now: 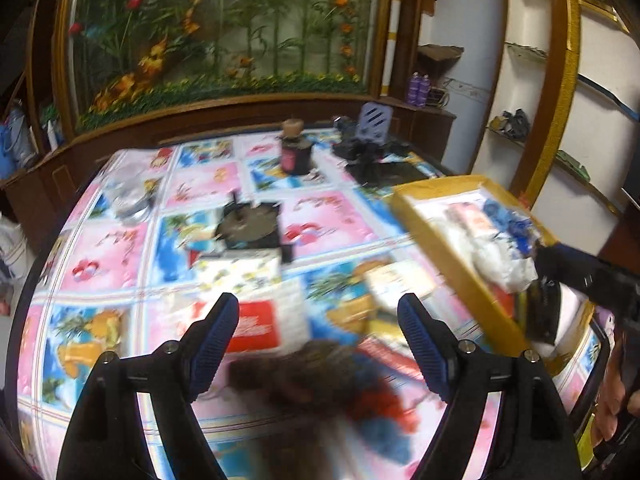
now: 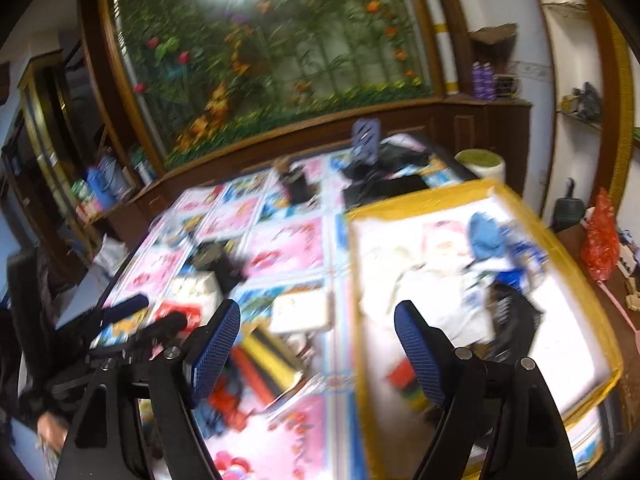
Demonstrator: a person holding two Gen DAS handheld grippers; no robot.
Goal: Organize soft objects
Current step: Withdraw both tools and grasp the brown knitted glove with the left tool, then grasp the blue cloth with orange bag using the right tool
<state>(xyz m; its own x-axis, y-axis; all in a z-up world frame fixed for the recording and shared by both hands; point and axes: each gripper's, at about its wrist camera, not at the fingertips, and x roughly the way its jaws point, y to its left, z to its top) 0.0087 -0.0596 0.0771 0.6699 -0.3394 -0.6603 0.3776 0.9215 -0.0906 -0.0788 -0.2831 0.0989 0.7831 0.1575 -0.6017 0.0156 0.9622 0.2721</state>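
Biggest thing here is the table under a glossy patchwork cloth of pink and blue cartoon squares (image 1: 320, 216), filling most of both wrist views, all of it a bit smeared with blur. Behind it, up at 12 o'clock, sits a wide wood-framed panel of fake flowers and bamboo (image 1: 224, 28).

Next down is the shallow yellow cardboard tray with a white floor (image 2: 416, 206), over at 3 o'clock in the left wrist view and 2 to 3 o'clock in the right one. It already holds a heap of soft stuff: white crumpled cloth (image 2: 408, 280), a blue fabric piece (image 2: 486, 236) and something black (image 2: 516, 320) toward its right side.

On the cloth at about 6 o'clock in the left view lies a fuzzy brown, red and blue soft bundle (image 1: 320, 384), too blurry to make out properly. It's low between the fingers but nothing is pressing on it. A red and white packet (image 1: 256, 326) lies just up-left of it, around 7 o'clock of centre.

Left gripper (image 1: 318, 322): blue-padded jaws spread wide, holding nothing. Right gripper (image 2: 318, 328): same deal, jaws apart and empty, hanging over the tray's left edge.

Smaller bits: a dark jar with a tan lid (image 1: 295, 148) at 12 o'clock.
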